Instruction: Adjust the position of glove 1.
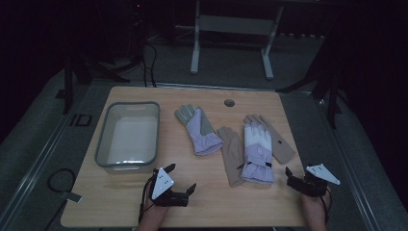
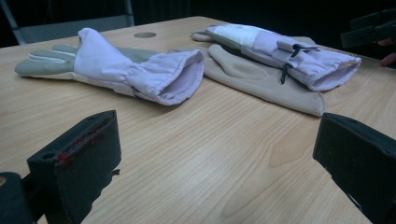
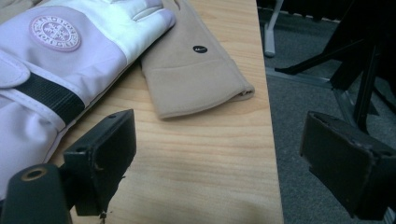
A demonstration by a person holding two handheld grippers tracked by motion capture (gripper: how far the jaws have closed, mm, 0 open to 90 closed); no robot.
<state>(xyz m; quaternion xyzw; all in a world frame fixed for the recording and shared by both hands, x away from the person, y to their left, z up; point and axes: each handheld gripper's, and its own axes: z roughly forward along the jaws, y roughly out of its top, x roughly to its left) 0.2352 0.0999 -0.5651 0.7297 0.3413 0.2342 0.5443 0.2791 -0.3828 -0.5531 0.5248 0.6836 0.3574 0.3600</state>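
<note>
Several gloves lie on the wooden table (image 1: 216, 202). A lavender glove with a grey palm (image 1: 198, 129) (image 2: 140, 70) sits near the middle. To its right a lavender and white glove (image 1: 257, 151) (image 3: 60, 51) rests across a beige glove (image 1: 232, 156) (image 2: 261, 79), and a second beige glove (image 1: 276, 139) (image 3: 191, 70) lies beside it. My left gripper (image 1: 181, 178) (image 2: 215, 154) stands open near the front edge, nothing between its jaws, pointing toward the glove cuffs. My right gripper (image 1: 296, 174) (image 3: 224, 158) is open at the table's front right corner, just short of the beige cuff.
A clear plastic bin (image 1: 102, 139) with nothing visible inside stands at the left of the table. The table's right edge (image 3: 271, 140) runs between the right gripper's jaws, with grey floor beyond. A cable hole (image 1: 229, 103) sits at the back. Desk legs (image 1: 195, 48) stand behind.
</note>
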